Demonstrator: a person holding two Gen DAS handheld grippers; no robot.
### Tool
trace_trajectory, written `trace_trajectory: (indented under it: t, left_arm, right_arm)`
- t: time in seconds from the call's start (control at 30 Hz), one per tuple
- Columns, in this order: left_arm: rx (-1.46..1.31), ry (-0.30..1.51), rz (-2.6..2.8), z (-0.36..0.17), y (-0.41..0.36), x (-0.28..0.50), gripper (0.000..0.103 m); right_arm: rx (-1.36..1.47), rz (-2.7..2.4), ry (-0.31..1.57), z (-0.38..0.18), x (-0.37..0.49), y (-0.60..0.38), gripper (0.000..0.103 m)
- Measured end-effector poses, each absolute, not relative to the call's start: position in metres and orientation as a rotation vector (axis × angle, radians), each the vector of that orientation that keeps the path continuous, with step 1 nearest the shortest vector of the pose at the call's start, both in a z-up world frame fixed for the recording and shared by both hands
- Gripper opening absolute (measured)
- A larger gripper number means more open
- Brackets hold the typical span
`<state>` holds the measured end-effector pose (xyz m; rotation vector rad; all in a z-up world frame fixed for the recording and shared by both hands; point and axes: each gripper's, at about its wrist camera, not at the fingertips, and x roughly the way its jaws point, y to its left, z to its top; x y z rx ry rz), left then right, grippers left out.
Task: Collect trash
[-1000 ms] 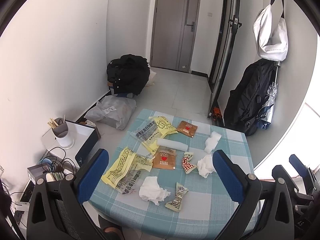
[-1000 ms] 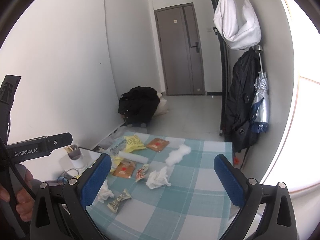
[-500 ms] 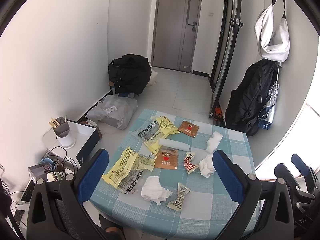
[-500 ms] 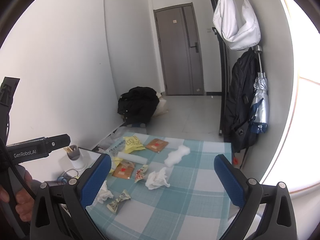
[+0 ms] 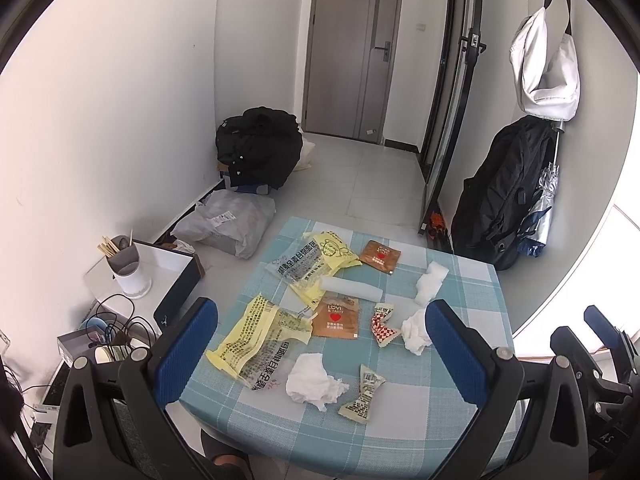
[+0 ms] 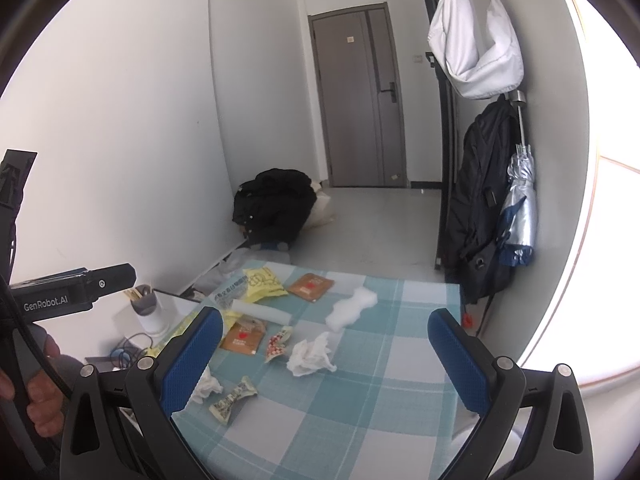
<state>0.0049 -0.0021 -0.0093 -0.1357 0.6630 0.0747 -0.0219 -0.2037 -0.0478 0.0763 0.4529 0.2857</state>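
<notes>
Trash lies scattered on a blue-checked table [image 5: 404, 420]: two yellow printed wrappers [image 5: 260, 344] [image 5: 316, 260], two brown packets [image 5: 335, 317] [image 5: 379, 256], a red-checked wrapper [image 5: 383, 324], a twisted wrapper [image 5: 362, 394], crumpled tissues [image 5: 312, 378] [image 5: 414, 332] and a white roll [image 5: 351, 290]. My left gripper [image 5: 320, 348] hovers open above the table's near side, nothing between its blue pads. My right gripper [image 6: 326, 354] is open too, held above the table [image 6: 360, 420] over a tissue [image 6: 312, 354]. The other tool [image 6: 72, 292] shows at left in a hand [image 6: 40, 396].
A grey bag [image 5: 228, 226] and black clothing heap [image 5: 260, 148] lie on the floor beyond the table. A white side stand [image 5: 160, 268] with a utensil cup [image 5: 126, 266] and cables is left. A black backpack [image 5: 504, 192] and umbrella hang right. The grey door [image 5: 348, 52] is shut.
Both views have shifted slightly; the left gripper has drifted a little so the table trash sits marginally higher in frame. Nothing was grasped or moved on the table.
</notes>
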Motion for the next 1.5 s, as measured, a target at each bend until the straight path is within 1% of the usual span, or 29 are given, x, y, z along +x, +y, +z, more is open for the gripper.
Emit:
trace_trajectory:
  t: [0.53,0.83,0.97,1.23,1.5]
  left_arm:
    - [-0.151,0.734,0.038,-0.027,0.005,0.023,0.102]
    - [-0.26,0.909,-0.039,-0.058,0.047,0.058,0.102]
    - [-0.241,0.988,-0.05,-0.076,0.06,0.072,0.102]
    - [-0.164,1.112,-0.008,-0.112,0.082,0.092,0.102]
    - [-0.118,1.219,-0.11,-0.133,0.071,0.11,0.102]
  right_arm:
    - [0.081,0.298,0.495,-0.061,-0.011,-0.199,0.103]
    - [0.069,0.34,0.536,-0.079,0.002,-0.187,0.103]
    - [0.054,0.348,0.546,-0.091,0.008,-0.181,0.103]
    - [0.061,0.376,0.644,-0.121,0.026,-0.171,0.103]
    - [0.051,0.377,0.689,-0.134,0.035,-0.168,0.103]
